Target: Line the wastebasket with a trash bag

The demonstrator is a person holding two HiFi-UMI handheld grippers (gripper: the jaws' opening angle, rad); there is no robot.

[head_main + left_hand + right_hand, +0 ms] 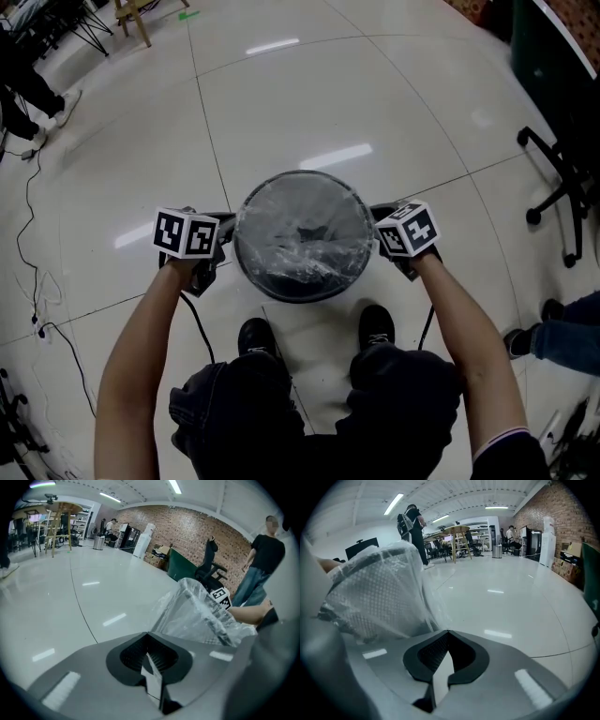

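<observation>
A round black mesh wastebasket [281, 281] stands on the floor in front of my feet. A clear trash bag [302, 225] is spread over its mouth and hangs down its sides. My left gripper [225, 228] is at the basket's left rim and my right gripper [378, 219] at its right rim. In the left gripper view the jaws [149, 635] are closed, and the bag film [187, 616] runs down from the basket to their tip. The right gripper view shows the same: closed jaws [447, 633] with the film [426, 606] reaching their tip.
A black office chair [561, 178] stands at the right, with a person's leg [562, 339] below it. A cable [36, 309] trails along the floor at the left. A wooden stool [133, 17] stands far back. A person [263, 569] stands beyond the basket.
</observation>
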